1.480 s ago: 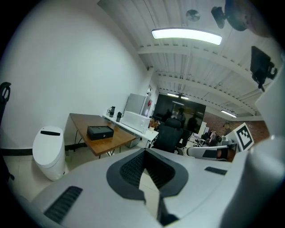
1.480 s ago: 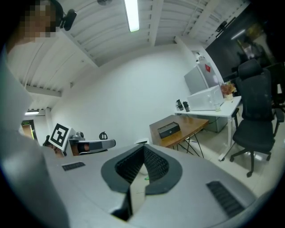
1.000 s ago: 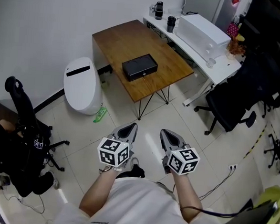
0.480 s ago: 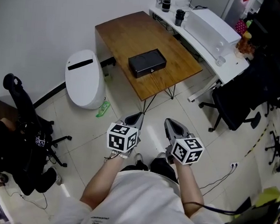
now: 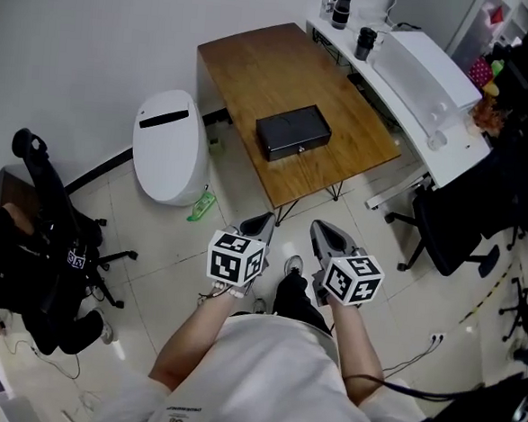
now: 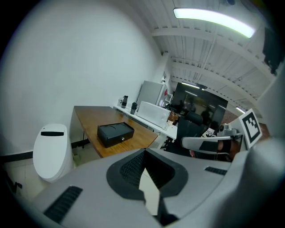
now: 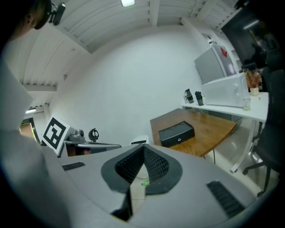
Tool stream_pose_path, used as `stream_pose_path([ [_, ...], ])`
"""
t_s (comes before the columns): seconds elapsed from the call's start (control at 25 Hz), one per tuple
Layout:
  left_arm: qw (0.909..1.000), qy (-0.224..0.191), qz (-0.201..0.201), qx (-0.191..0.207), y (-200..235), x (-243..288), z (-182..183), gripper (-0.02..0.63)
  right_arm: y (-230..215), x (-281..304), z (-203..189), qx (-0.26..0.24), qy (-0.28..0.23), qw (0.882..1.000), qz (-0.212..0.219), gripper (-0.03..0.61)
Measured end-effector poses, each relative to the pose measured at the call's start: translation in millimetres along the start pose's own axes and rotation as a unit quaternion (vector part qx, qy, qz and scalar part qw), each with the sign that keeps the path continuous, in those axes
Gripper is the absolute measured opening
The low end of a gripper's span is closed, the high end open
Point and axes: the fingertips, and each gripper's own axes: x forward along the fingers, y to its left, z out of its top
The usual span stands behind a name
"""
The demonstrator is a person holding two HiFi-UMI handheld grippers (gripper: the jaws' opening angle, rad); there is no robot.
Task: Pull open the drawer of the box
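**A:** Where is the box (image 5: pixel 293 133) to be found?

**B:** Well ahead of both grippers, in line with the gap between them. It is set on the wooden table (image 5: pixel 256 70), close to the table edge nearest the grippers. The drawer front (image 5: pixel 286 151) is turned toward them, a small knob (image 7: pixel 179 139) is seen on it, and it appears to be fully shut.

**A:** And how are the grippers held?

**B:** The left gripper (image 5: pixel 256 225) and right gripper (image 5: pixel 325 235) are held side by side, short of the table. On each the jaws are brought together at the tips, with nothing caught between them.

**A:** What could go wrong from here?

**B:** The knob is judged small, so it could be missed or slipped off if the jaws are not opened and centred on it. The box looks light and unfixed, so if it is not braced, the whole box may be dragged off the near edge instead of the drawer being slid out. The white bin (image 5: pixel 168 145), ahead and left of the left gripper, could be knocked on approach.
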Motion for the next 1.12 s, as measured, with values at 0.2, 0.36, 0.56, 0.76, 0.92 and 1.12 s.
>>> stream_pose_path([
  [0.2,0.9997,0.002,0.022,-0.009,18,34,21,-0.002,-27,41,22,-0.01,0.016,1.0,0.021,-0.014],
  [0.36,0.999,0.006,0.039,-0.02,32,59,35,-0.002,-51,70,34,-0.017,0.031,0.999,0.029,-0.014],
  [0.56,0.9972,0.014,0.061,-0.042,50,91,42,-0.002,-93,106,29,-0.023,0.067,0.997,0.025,-0.014],
  [0.76,0.9951,0.02,0.078,-0.059,61,123,47,-0.002,-134,135,20,-0.023,0.099,0.995,0.024,-0.014],
  [0.92,0.9931,0.023,0.09,-0.071,63,144,47,-0.002,-159,152,10,-0.03,0.123,0.992,0.025,-0.014],
  [1.12,0.9915,0.032,0.096,-0.082,63,162,44,-0.002,-179,173,3,-0.041,0.139,0.989,0.026,-0.014],
])
